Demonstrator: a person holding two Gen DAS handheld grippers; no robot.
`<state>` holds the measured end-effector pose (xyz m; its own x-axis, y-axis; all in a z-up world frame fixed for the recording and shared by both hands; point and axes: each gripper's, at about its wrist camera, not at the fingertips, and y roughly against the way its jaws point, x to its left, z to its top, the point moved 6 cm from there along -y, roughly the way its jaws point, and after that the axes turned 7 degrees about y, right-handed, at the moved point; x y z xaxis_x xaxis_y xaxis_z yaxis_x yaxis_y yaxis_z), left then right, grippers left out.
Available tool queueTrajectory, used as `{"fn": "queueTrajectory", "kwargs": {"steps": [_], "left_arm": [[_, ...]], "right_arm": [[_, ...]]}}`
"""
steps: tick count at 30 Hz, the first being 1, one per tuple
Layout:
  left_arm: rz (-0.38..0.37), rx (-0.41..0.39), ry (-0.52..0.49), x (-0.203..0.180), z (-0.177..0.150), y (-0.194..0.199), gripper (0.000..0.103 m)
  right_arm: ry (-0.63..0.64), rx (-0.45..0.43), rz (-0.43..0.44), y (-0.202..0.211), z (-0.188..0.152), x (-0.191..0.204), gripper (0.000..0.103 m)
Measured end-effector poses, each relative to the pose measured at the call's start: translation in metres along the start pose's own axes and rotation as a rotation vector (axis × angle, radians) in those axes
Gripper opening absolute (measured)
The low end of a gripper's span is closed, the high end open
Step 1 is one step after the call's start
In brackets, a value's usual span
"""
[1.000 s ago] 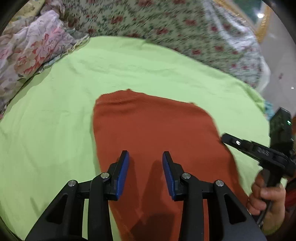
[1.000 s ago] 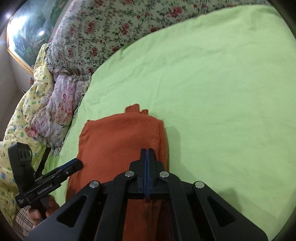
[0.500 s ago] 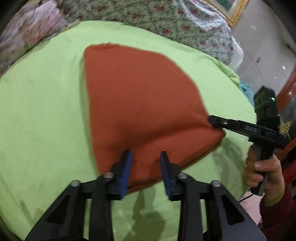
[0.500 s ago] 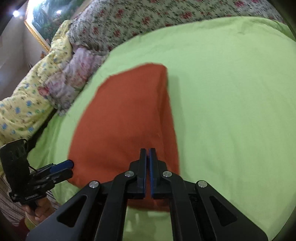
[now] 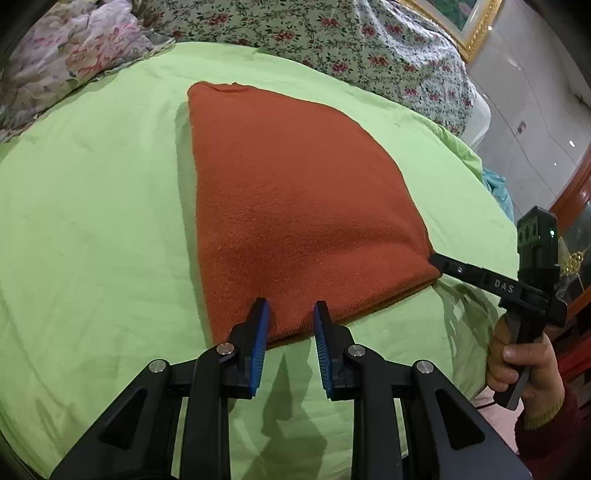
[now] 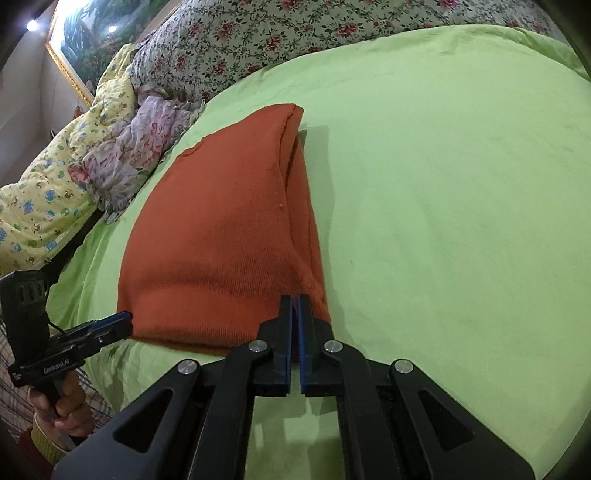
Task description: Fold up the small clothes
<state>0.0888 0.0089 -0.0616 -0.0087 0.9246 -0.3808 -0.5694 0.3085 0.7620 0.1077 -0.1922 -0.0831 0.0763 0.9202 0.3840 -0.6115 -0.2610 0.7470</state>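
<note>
A rust-orange knit garment (image 5: pixel 295 206) lies folded flat on the green bedsheet (image 5: pixel 92 221); it also shows in the right wrist view (image 6: pixel 221 240). My left gripper (image 5: pixel 290 308) is open, its blue pads at the garment's near edge, holding nothing. My right gripper (image 6: pixel 295 301) is nearly shut, with a thin gap between the pads, at the garment's near right corner; I cannot tell whether cloth is between them. The right gripper shows from the side in the left wrist view (image 5: pixel 436 260), tips touching that corner. The left gripper shows in the right wrist view (image 6: pixel 122 317).
Floral quilts and pillows (image 5: pixel 332 33) are piled along the far side of the bed, and a yellow printed blanket (image 6: pixel 55 192) lies at the left. The bed's edge (image 5: pixel 495 206) drops off at the right. A framed picture (image 6: pixel 74 48) hangs behind.
Both grippers have drawn back toward me from over the garment to its near edge. The garment now lies folded with a doubled near edge. The right pads have parted slightly.
</note>
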Motion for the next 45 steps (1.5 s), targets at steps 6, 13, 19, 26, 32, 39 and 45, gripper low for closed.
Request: {"fn": "queueTrajectory", "kwargs": {"steps": [6, 13, 19, 26, 32, 39, 45], "left_arm": [[0.057, -0.048, -0.036, -0.009, -0.013, 0.022, 0.047], [0.097, -0.099, -0.014, -0.017, -0.042, 0.048, 0.061], [0.122, -0.124, 0.014, -0.01, -0.063, 0.061, 0.077], [0.196, -0.166, -0.04, -0.004, -0.081, 0.075, 0.085], [0.241, -0.158, -0.054, 0.003, -0.087, 0.073, 0.085], [0.254, -0.168, -0.027, 0.011, -0.074, 0.075, 0.085], [0.279, -0.161, -0.028, 0.015, -0.062, 0.071, 0.086]], "right_arm": [[-0.012, 0.002, -0.013, 0.019, -0.006, 0.007, 0.004], [0.027, -0.024, 0.028, 0.042, -0.021, 0.032, 0.005], [0.054, -0.065, 0.02, 0.056, -0.039, 0.046, 0.055], [0.127, -0.102, -0.042, 0.07, -0.052, 0.058, 0.065], [0.161, -0.07, -0.07, 0.061, -0.061, 0.062, 0.071], [0.181, -0.047, -0.057, 0.054, -0.064, 0.071, 0.078], [0.215, -0.057, -0.055, 0.052, -0.056, 0.078, 0.08]]}}
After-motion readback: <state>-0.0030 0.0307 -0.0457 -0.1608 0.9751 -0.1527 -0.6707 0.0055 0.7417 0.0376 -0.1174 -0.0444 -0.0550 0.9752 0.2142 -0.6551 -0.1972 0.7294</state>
